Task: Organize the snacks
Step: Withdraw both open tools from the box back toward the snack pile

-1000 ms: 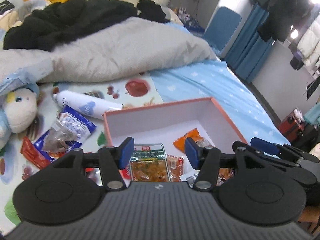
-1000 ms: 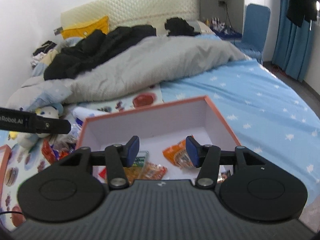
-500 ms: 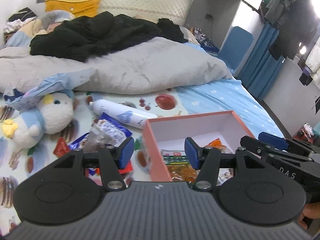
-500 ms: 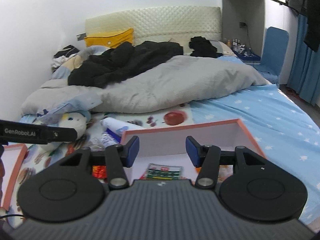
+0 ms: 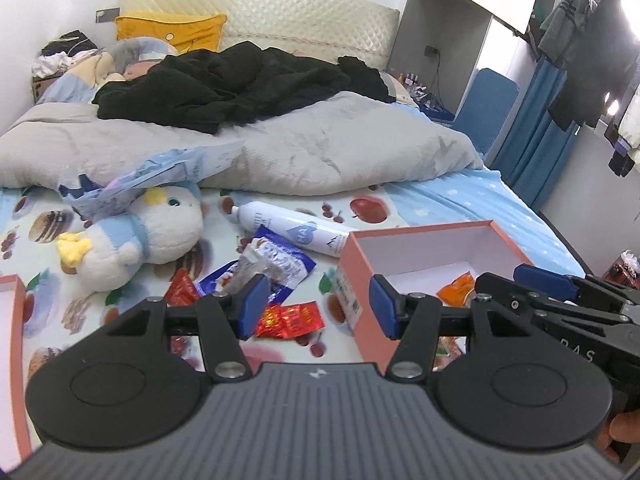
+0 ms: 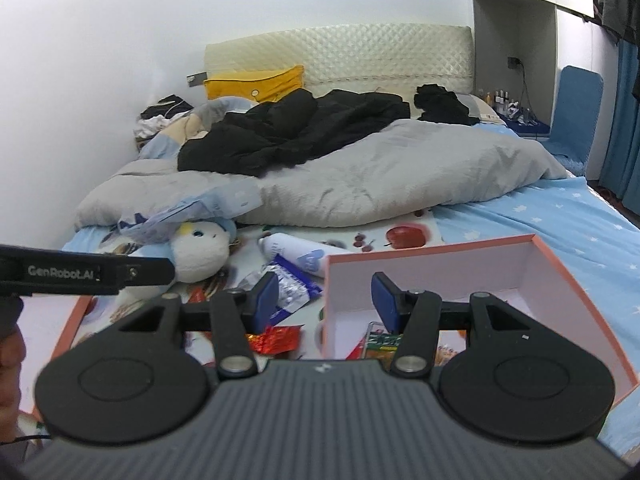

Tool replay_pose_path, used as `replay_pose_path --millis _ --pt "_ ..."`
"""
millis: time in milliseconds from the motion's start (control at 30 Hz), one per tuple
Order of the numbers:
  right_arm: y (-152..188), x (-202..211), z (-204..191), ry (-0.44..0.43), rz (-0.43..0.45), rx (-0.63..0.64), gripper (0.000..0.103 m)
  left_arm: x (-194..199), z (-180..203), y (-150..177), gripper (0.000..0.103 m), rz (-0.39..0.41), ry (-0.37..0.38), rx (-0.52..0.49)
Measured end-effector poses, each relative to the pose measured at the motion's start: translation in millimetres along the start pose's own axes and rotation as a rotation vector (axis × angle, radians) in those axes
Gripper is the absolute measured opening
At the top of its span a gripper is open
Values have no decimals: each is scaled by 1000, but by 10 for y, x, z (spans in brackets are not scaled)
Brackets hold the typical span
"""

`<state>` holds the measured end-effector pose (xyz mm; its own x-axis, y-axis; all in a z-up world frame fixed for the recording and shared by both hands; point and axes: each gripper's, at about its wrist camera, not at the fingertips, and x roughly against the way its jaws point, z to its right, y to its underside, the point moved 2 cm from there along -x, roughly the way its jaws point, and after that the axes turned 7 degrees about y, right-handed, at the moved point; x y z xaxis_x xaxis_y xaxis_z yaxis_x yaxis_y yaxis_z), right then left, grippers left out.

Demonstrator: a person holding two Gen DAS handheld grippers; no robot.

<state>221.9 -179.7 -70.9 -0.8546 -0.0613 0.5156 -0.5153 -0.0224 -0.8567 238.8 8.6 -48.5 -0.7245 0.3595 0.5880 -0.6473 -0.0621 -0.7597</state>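
Note:
An orange box with a white inside (image 5: pixel 400 240) (image 6: pixel 440 264) sits on the bed and holds several snack packets, among them an orange one (image 5: pixel 456 286) and a green-topped one (image 6: pixel 384 340). Loose snacks lie left of the box: a shiny red packet (image 5: pixel 290 320) (image 6: pixel 276 338), a blue and white packet (image 5: pixel 276 266) (image 6: pixel 290 286) and a small red one (image 5: pixel 180 288). My left gripper (image 5: pixel 316 306) is open and empty, above the mat between the red packet and the box's left wall. My right gripper (image 6: pixel 324 300) is open and empty over the box's left wall.
A white spray can (image 5: pixel 296 232) lies behind the loose snacks. A plush duck (image 5: pixel 132 240) lies to the left. A grey duvet (image 5: pixel 320 148) and black clothes (image 5: pixel 240 84) cover the far bed. An orange lid edge (image 5: pixel 16 320) is at the far left.
Both grippers have pulled back and swung left, away from over the box's inside. The loose snacks and plush duck have come into view. Both stay open and empty.

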Motion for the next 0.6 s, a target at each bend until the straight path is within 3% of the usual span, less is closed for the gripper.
replay_pose_path --millis 600 --pt "546 267 -486 -35 -44 -1 54 453 -403 640 62 -8 -7 62"
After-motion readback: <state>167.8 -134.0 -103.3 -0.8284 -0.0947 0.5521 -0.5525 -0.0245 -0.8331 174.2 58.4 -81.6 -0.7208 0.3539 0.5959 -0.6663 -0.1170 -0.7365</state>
